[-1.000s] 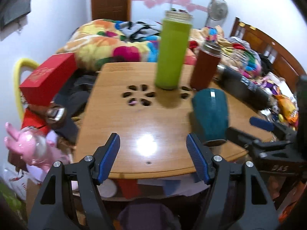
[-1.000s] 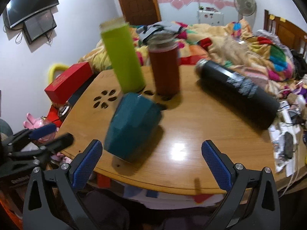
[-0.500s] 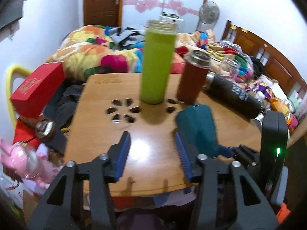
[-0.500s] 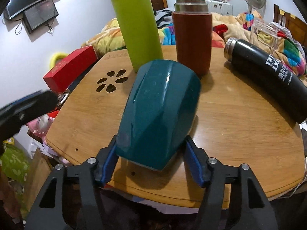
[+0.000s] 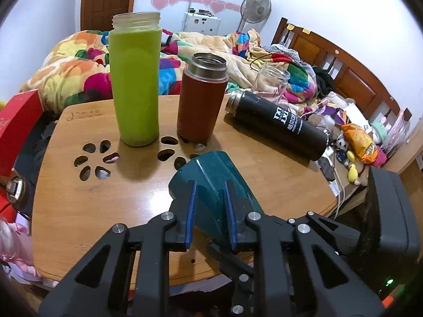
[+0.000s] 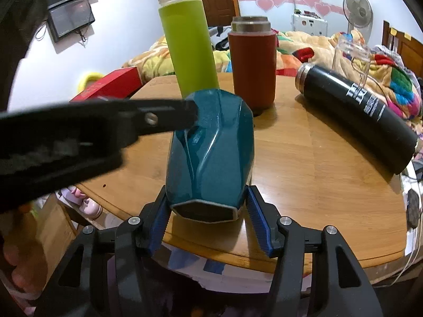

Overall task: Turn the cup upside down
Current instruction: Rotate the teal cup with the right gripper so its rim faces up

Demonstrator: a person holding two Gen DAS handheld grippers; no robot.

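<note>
Right wrist: right gripper (image 6: 207,219) still clamps cup (image 6: 211,153) | left gripper (image 5: 210,212) now seemingly pinches cup, previously open beside it

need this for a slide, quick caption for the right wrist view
Right gripper clamps the base of a tilted teal cup while the left gripper pinches its far end above the wooden table.

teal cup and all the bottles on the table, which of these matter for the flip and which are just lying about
In the job:
- teal cup, tipped over
- right gripper, clamped on its base end
- left gripper, pinching its other end

Lying about:
- green bottle, upright
- red flask, upright
- black flask, on its side
- glass jar, behind the table
</note>
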